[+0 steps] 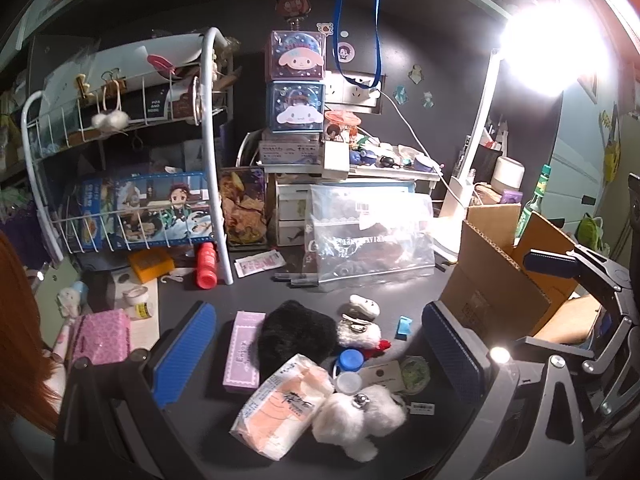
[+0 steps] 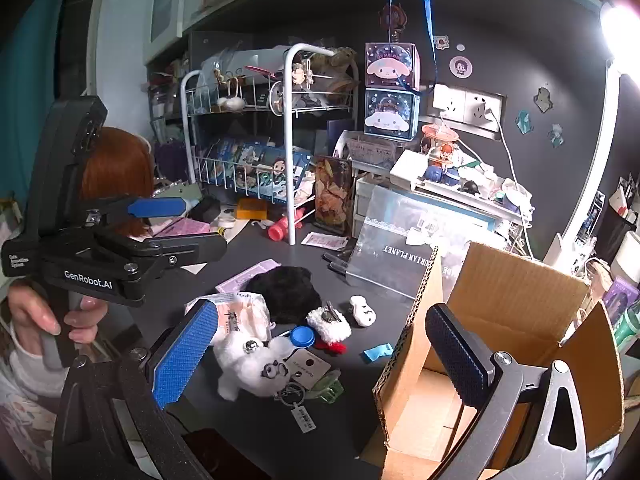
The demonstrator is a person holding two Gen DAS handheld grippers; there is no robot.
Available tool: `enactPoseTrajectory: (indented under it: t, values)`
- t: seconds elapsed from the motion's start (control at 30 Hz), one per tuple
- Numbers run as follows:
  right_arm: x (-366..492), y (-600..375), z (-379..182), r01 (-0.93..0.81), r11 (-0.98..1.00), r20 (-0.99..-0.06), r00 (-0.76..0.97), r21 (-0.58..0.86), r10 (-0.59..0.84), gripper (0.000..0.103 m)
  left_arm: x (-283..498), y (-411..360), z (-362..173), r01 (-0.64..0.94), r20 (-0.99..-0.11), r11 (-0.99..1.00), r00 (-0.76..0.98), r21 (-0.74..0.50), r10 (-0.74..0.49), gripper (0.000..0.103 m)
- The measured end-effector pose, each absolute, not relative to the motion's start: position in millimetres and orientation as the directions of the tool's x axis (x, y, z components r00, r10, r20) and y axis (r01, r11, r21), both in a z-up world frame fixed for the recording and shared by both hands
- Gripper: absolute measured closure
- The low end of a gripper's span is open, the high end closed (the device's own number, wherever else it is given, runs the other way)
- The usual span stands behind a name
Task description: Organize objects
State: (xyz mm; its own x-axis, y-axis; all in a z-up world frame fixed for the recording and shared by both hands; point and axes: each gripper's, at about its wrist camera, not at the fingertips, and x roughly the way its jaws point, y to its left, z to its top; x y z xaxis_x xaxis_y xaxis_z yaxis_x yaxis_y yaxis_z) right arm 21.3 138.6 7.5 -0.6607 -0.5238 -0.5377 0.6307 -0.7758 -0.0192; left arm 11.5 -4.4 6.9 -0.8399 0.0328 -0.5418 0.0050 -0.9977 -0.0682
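The left gripper [image 1: 320,344] has its jaws at full spread, holding nothing. The right gripper [image 2: 328,344] is likewise spread wide and empty.

Landmark: the black furry pouch [image 1: 296,334] on the dark desk [image 1: 360,452].

- Lilac box [image 1: 242,352]: touching the pouch on its left side in the left wrist view.
- Tissue pack [image 1: 282,404]: just in front of the pouch, overlapping its near edge.
- White plush toy [image 1: 360,416]: near the pouch, beside the tissue pack.
- Blue lens case [image 1: 349,360]: between the pouch and the plush toy.
- Small white fluffy clip [image 2: 330,322]: just beside the pouch, on the side toward the cardboard box [image 2: 500,320].
- Cardboard box: well apart from the pouch, flaps open; the right gripper's far finger [image 2: 456,352] sits in front of the box opening.
- Clear zip bag [image 1: 368,236]: behind the pouch.
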Motion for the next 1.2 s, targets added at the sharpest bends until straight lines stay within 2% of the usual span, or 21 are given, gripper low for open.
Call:
enactPoseTrajectory:
  t: [1.2]
  values:
    - [19.0,132.5,5.1,0.602,-0.798,-0.563,-0.663,-0.009,-0.493,0.0,9.8,-12.1,-1.1,-0.004,-0.528,-0.998,-0.849,-0.056,0.033,0.0]
